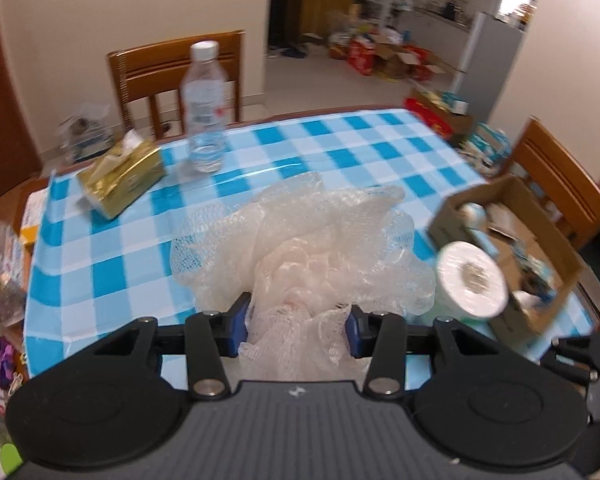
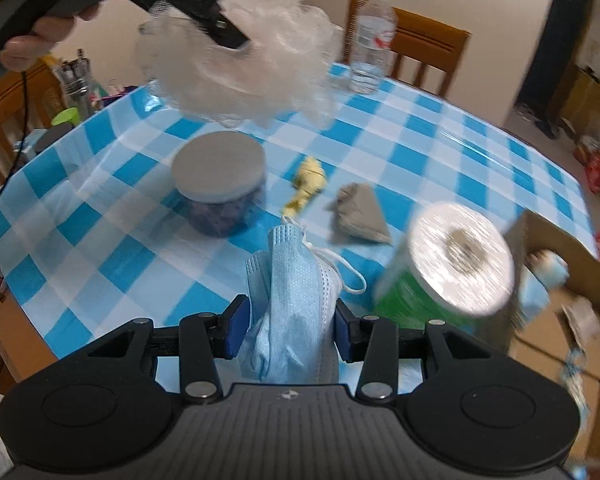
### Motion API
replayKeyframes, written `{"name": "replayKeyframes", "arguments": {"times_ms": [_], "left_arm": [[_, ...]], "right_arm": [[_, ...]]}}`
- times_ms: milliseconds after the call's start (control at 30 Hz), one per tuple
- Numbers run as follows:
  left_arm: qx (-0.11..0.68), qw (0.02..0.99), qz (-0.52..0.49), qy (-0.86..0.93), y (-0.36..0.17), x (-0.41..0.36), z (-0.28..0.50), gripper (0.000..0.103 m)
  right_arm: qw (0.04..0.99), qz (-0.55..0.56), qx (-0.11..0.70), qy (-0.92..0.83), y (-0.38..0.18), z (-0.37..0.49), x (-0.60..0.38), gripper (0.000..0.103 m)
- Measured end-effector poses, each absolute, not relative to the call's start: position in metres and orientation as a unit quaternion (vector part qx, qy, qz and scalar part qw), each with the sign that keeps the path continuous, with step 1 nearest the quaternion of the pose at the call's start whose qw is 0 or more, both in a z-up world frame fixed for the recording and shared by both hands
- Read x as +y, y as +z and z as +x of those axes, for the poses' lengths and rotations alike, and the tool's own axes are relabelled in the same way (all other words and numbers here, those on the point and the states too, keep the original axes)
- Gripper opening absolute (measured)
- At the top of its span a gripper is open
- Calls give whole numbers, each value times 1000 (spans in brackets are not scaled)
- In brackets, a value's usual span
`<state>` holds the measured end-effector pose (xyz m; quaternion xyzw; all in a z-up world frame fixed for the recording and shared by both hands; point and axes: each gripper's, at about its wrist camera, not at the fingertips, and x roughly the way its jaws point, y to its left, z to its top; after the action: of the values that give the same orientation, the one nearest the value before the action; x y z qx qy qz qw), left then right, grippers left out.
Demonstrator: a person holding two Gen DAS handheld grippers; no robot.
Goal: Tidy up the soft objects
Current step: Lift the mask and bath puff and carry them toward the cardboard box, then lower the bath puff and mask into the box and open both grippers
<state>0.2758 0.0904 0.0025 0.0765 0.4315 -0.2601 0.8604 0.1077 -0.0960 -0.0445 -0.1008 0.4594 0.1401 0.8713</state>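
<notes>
Aloft, the left tool [image 1: 296, 330] clamps a mesh loofah [image 1: 304, 240] (white); the right tool [image 2: 290, 330] grips a blue mask [image 2: 288, 300].

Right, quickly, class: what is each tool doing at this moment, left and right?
Left tool: closed on the mesh puff, held above the table.
Right tool: closed on the blue mask.

Left tongs [image 1: 296, 330] (right tongs [image 2: 290, 330] too) clamped.

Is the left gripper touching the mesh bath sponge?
Touching. In the left wrist view the left gripper has the mesh bath sponge pinched between its blue pads, netting bulging out beyond them.
</notes>
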Motion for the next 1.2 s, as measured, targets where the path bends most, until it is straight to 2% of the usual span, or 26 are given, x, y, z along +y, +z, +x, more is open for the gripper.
{"name": "replayKeyframes", "arguments": {"times_ms": [233,500,833,933,1000,1033,1067,1133,1200], "left_arm": [[415,850,93,-311,24,69,247,44],[398,851,101,-327,41,8,218,44],[395,851,112,-326,42,-89,196,44],[396,851,114,-326,41,-112,193,44],[396,851,117,-324,39,-126,192,44],[395,851,120,-325,39,-132,191,44],[395,851,122,-325,38,-138,191,44],[396,849,127,-326,37,-150,191,44],[396,848,131,-327,37,-160,191,44]], "right_arm": [[883,-81,457,77,-26,78,-148,49],[899,-89,426,48,-12,72,-232,49],[907,-92,407,55,-30,102,-304,49],[913,-97,392,47,-40,112,-312,56],[916,-95,387,46,-46,116,-317,83],[917,-92,386,42,-50,117,-319,88],[918,-91,385,41,-51,116,-320,93],[919,-85,382,51,-51,110,-321,94],[921,-77,379,52,-49,103,-323,102]]}}
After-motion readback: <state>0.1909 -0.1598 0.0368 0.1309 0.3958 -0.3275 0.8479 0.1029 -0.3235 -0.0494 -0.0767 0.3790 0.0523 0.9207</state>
